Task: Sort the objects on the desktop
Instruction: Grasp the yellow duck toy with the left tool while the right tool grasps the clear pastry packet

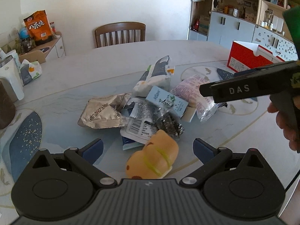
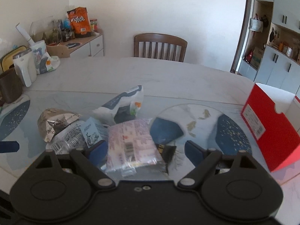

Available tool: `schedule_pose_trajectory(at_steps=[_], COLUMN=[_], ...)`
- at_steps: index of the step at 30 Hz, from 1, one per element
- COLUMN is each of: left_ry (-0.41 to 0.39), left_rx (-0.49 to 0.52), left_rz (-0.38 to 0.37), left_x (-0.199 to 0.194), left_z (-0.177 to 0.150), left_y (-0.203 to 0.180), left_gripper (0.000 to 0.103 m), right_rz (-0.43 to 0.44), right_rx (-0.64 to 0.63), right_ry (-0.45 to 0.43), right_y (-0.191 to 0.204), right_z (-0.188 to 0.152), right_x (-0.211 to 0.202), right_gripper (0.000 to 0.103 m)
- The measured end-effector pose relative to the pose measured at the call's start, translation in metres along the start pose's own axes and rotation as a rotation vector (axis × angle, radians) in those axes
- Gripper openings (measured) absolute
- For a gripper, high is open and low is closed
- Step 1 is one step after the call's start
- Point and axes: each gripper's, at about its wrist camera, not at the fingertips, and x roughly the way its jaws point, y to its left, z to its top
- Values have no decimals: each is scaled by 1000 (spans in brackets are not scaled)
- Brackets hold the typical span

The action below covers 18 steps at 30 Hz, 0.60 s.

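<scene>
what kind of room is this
Most likely a home dining room: a large pale table with a wooden dining chair at its far side, and built-in cabinets with open shelves of household goods along the wall.

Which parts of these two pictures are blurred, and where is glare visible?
Left wrist view: the yellow bread-shaped toy near the lens is blurred; the crumpled silver foil packet shows glare. Right wrist view: the pink printed plastic packet is soft; the red cardboard box looks overexposed.
</scene>
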Motion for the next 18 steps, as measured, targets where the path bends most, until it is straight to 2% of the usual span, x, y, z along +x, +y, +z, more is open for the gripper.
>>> schedule_pose_trajectory(at_steps=[10,16,18], left_ry=[14,34,39], left_rx=[42,78,79], left_rz=[-38,-58,-63], left_x=[10,17,19], left_z=[-10,-19,-21], left_y=[5,1,0], left_gripper=[92,70,63], right_rz=[-13,-9,-3], right_rx=[-48,-76,-63], right_ry=[36,47,64], right_y=[14,19,18], right_z=[0,1,2], right_x=[24,28,31], right_gripper=[88,85,81])
